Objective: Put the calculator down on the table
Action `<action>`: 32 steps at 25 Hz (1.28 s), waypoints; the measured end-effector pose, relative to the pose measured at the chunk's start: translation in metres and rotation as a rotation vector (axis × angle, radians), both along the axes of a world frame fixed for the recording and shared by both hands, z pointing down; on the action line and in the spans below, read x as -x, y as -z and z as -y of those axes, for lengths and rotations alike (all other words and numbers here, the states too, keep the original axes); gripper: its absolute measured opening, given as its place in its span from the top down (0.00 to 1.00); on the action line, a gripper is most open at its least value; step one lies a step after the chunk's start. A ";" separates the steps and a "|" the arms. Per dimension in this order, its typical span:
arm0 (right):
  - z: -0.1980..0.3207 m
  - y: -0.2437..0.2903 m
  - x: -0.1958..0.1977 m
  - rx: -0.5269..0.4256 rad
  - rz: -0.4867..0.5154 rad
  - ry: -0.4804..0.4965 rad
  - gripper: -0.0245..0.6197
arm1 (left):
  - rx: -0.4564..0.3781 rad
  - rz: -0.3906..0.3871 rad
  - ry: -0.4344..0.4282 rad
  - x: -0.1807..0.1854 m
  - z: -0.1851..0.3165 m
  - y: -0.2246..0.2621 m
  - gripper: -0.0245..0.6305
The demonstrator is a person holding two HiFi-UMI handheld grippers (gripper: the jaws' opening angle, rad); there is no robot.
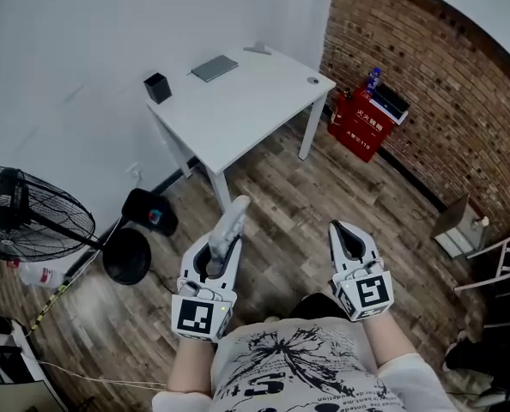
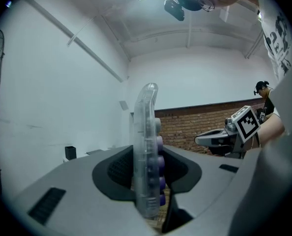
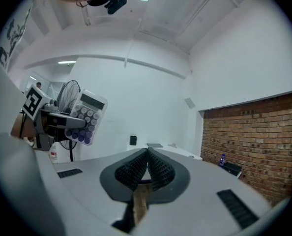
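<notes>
Clearly the calculator [image 2: 147,151] is nowhere near the surface [image 1: 242,114] yet. It is in the air, well short of the surface's near edge, clamped on edge between the fingers [image 2: 117,167] of the left gripper [image 1: 218,249], with most of its body sticking out beyond them. The right gripper [image 1: 351,237] hangs just as far from the surface, its fingers [image 3: 160,167] pressed together on nothing.

To do this step well, I judge that the approach comes first. Walk up until the broad bare middle of the surface is within easy reach, steering away from the black cup [image 1: 157,87] and the grey flat slab [image 1: 215,68] along its far side. The calculator stands on its thin edge, so the wrist should roll to bring its back flat toward the surface before release. Letting go while it stands on edge would likely tip it over with a clatter. Lower it until it rests, then spread the fingers and draw straight back so they do not drag it.

As for looks, it has a clear, glassy plastic casing, slim in profile, with a curved top end. Round keys stand proud of one face, pale in the upper rows and shading to purple below, under a narrow display.
</notes>
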State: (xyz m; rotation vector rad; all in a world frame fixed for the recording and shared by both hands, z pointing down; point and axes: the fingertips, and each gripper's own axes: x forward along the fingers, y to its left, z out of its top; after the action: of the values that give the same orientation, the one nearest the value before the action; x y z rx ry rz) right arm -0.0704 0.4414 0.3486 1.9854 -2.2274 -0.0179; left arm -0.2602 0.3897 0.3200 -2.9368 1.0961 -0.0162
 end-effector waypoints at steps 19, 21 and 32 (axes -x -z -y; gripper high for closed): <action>0.286 -0.039 -0.183 0.079 0.017 0.257 0.94 | 0.062 0.095 0.252 -0.176 0.215 -0.042 0.75; 0.322 -0.034 -0.209 0.073 -0.003 0.290 0.94 | 0.067 0.094 0.279 -0.206 0.244 -0.040 0.75; 0.463 -0.041 -0.262 0.093 0.006 0.422 0.94 | 0.160 0.078 0.375 -0.273 0.364 -0.062 0.75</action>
State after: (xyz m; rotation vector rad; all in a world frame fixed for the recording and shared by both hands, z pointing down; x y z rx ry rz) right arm 0.1914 -0.0212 0.3898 1.4406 -2.5545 0.0412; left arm 0.0130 0.0260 0.3823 -2.7804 1.6847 -0.2276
